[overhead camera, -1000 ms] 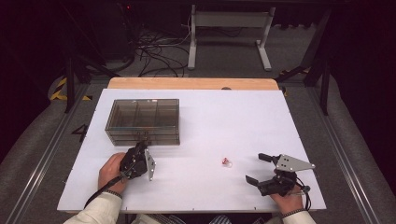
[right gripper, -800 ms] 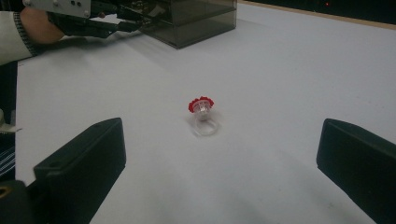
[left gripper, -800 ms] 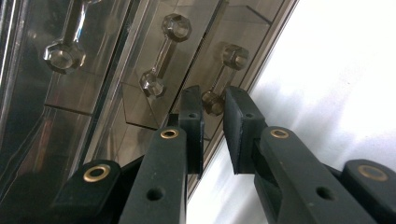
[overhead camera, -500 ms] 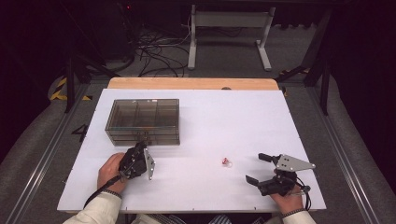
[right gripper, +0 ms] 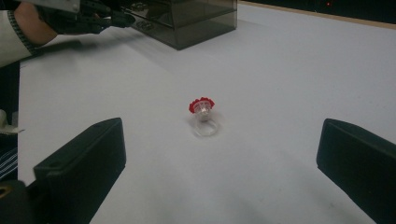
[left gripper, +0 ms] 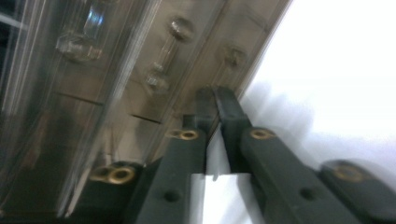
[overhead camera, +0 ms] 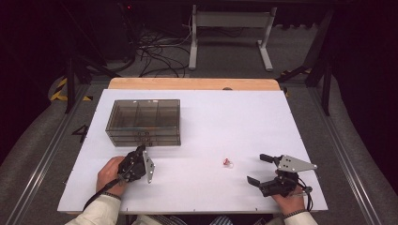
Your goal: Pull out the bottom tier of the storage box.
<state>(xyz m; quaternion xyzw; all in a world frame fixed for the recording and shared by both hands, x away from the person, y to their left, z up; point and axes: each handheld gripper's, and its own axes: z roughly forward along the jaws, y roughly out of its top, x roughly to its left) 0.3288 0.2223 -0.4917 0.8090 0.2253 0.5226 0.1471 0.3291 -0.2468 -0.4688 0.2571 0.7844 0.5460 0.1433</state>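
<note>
Left tool (overhead camera: 141, 152): jaws together, nothing between, tips at lower front of smoked drawer box (overhead camera: 143, 122), by small knobs.
Right tool (right gripper: 219, 163): jaws wide apart, clear of ring (right gripper: 203, 116), which lies on tabletop (overhead camera: 225, 117) ahead.
Risks: closed tips skidding off knob, shoving light box; ring flicking away under off-centre pinch.

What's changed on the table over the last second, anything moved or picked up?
Nothing has visibly changed. The left tongs remain shut at the drawer box, the right tongs remain open, and the red-topped ring still lies untouched between them.
</note>
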